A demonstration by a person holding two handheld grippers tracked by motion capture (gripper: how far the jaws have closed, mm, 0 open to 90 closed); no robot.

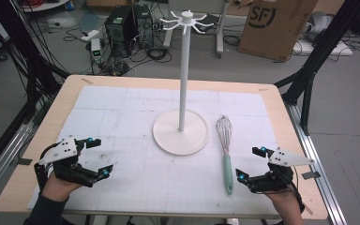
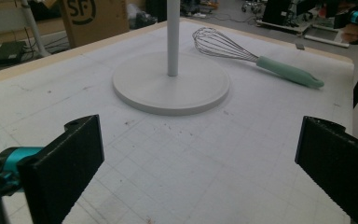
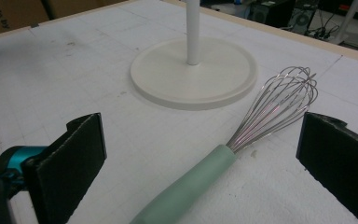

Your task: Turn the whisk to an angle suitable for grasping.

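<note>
Fingers (image 3: 340, 168) of the right gripper (image 1: 253, 162) are spread and empty just right of the whisk (image 1: 225, 149), which lies flat on the surface (image 1: 122, 108), handle near, beside the hook stand (image 1: 182, 117), apparently lined up for a grasp, while the left gripper (image 1: 96, 157) waits spread too.

A lab: computer towers (image 1: 127, 23), tangled cables (image 1: 152, 51) on the floor, black frame struts (image 1: 316, 56), a cardboard box (image 1: 274, 26).
</note>
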